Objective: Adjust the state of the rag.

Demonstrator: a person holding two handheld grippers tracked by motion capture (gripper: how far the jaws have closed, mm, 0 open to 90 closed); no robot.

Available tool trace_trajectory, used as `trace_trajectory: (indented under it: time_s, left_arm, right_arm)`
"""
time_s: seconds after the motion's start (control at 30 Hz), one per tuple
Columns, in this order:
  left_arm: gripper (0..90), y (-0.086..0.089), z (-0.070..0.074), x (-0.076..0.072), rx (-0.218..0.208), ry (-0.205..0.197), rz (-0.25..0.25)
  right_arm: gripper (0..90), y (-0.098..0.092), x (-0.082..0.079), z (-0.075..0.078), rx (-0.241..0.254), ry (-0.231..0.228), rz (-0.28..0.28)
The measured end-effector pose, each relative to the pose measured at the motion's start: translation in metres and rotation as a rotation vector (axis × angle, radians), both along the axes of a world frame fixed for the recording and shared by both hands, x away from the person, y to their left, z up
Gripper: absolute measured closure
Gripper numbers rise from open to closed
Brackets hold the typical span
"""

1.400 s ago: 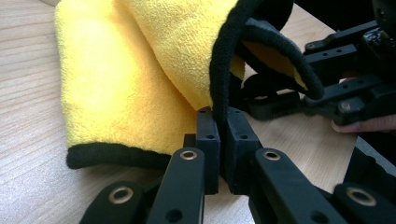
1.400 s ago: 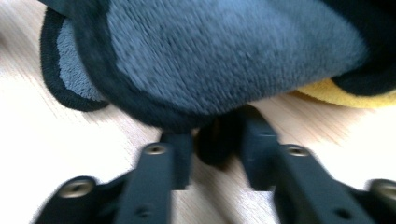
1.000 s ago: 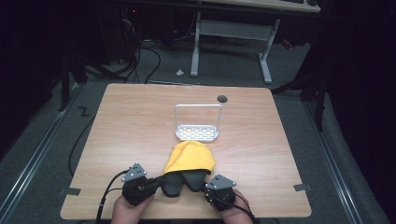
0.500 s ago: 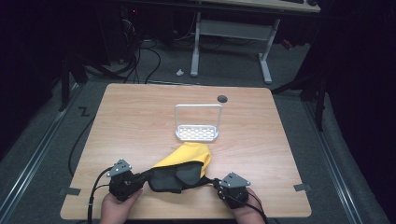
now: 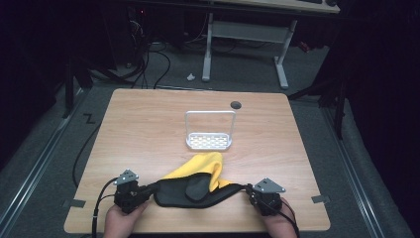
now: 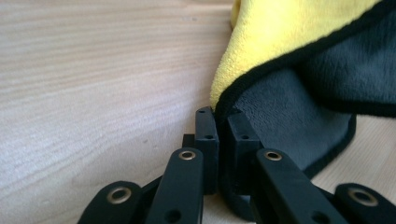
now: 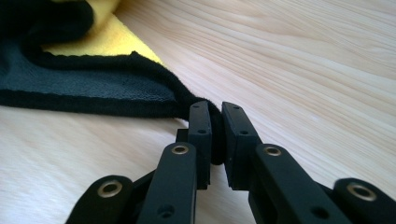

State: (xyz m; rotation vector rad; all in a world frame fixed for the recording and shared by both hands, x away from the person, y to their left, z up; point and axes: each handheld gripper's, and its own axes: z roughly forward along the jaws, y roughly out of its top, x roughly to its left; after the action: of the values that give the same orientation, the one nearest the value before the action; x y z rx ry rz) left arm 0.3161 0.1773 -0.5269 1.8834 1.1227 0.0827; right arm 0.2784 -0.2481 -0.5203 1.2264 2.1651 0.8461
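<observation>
Cloth (image 5: 195, 186): one; claws: two; rack (image 5: 209, 141): one.

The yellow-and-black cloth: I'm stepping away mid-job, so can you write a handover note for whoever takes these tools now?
Left tool: shut on one corner of the yellow-and-black microfibre cloth.
Right tool: shut on the opposite corner.
Cloth lies stretched between them at the near edge of the light wooden table, black side up, a yellow part folded toward the small white wire rack, not touching it.
Done: both corners gripped.
Left: probably spread it flat or fold it.
</observation>
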Motion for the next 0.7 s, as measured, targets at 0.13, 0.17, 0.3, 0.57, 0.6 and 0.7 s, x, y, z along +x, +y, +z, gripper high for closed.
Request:
trace_trajectory:
  time_s: [0.13, 0.17, 0.3, 0.57, 0.6, 0.7]
  left_arm:
    - [80.7, -0.004, -0.001, -0.005, 0.018, 0.009, -0.025]
    - [79.6, -0.009, -0.001, -0.009, 0.035, 0.007, -0.047]
    - [71.7, -0.015, 0.000, -0.013, 0.065, -0.009, -0.068]
    - [54.9, -0.016, 0.005, -0.015, 0.062, -0.037, -0.069]
    - [54.3, -0.017, 0.006, -0.015, 0.066, -0.046, -0.067]
    - [51.8, -0.016, 0.008, -0.016, 0.063, -0.060, -0.054]
  right_arm:
    - [83.5, -0.018, 0.003, -0.002, -0.005, 0.009, -0.046]
    - [83.4, -0.021, 0.004, -0.002, 0.000, 0.012, -0.056]
    - [80.8, -0.026, 0.004, -0.004, 0.008, 0.024, -0.078]
    - [66.0, -0.025, 0.002, 0.000, 0.056, 0.015, -0.077]
    - [64.9, -0.025, 0.002, 0.000, 0.056, 0.007, -0.073]
    - [61.9, -0.024, 0.000, 0.004, 0.068, -0.009, -0.070]
